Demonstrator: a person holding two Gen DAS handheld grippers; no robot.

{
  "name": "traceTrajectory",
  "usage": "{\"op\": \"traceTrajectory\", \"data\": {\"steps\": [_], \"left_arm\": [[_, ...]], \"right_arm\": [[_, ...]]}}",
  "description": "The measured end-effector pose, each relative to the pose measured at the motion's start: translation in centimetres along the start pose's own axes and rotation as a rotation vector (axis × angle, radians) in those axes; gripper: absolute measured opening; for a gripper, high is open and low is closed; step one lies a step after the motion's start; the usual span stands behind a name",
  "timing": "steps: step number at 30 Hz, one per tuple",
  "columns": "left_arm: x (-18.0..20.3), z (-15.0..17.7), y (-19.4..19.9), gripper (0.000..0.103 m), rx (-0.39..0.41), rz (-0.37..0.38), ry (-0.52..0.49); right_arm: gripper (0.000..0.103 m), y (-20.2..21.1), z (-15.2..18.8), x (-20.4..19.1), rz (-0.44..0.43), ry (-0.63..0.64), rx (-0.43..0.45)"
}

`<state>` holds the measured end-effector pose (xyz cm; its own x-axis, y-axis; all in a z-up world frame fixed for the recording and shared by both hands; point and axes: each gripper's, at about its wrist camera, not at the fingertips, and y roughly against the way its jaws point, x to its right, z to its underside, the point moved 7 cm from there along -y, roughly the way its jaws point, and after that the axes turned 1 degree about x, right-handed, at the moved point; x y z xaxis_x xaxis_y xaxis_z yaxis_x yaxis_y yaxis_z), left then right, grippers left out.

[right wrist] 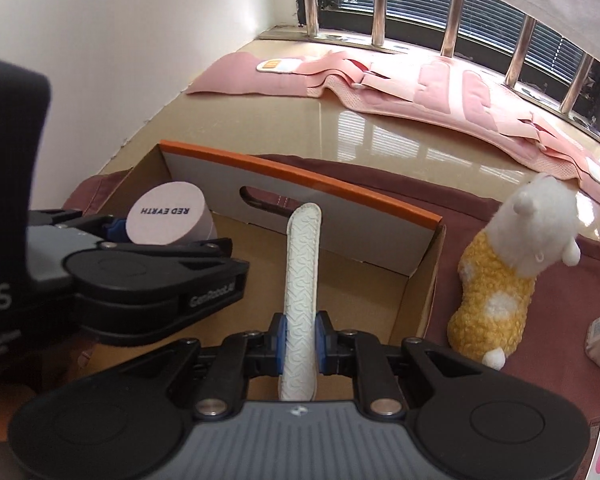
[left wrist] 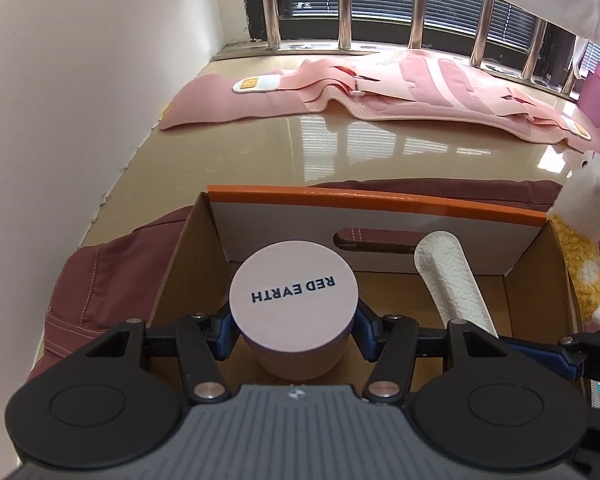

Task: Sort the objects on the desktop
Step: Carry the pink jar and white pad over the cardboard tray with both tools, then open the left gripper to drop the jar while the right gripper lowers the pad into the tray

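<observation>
Left wrist: pale pink jar (left wrist: 294, 300), lid printed RED EARTH

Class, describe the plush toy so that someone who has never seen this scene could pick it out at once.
Find the open cardboard box with the orange rim, set on the maroon cloth. Just outside its right wall, on that cloth, stands the plush toy. It is the only fluffy thing there: a white head on a curly yellow body.

A pink round "RED EARTH" jar (left wrist: 294, 294) and a white embossed pouch (right wrist: 300, 280) sit above the open cardboard box (right wrist: 416, 280).
</observation>
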<state>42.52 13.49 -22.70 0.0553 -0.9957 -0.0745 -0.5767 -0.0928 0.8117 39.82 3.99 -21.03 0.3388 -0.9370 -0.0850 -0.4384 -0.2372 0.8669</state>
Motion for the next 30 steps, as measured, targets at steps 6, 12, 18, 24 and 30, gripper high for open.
{"op": "traceTrajectory", "data": {"steps": [6, 12, 18, 24, 30], "left_arm": [[0.4, 0.0, -1.0, 0.057, -0.004, 0.003, -0.014], [0.9, 0.2, -1.9, 0.057, -0.016, 0.01, -0.027], [0.7, -0.1, -2.2, 0.057, -0.008, 0.004, -0.03], [0.5, 0.1, -2.5, 0.057, -0.005, 0.014, -0.03], [0.5, 0.1, -2.5, 0.057, -0.006, 0.02, -0.028]], "right_arm": [[0.014, -0.5, 0.4, 0.2, 0.036, -0.025, -0.021], [0.014, 0.2, 0.7, 0.6, 0.057, -0.062, -0.017], [0.014, -0.2, 0.7, 0.7, 0.045, -0.086, -0.025], [0.014, -0.6, 0.6, 0.8, 0.049, -0.107, -0.019], [0.014, -0.7, 0.6, 0.9, 0.052, -0.116, -0.018]]}}
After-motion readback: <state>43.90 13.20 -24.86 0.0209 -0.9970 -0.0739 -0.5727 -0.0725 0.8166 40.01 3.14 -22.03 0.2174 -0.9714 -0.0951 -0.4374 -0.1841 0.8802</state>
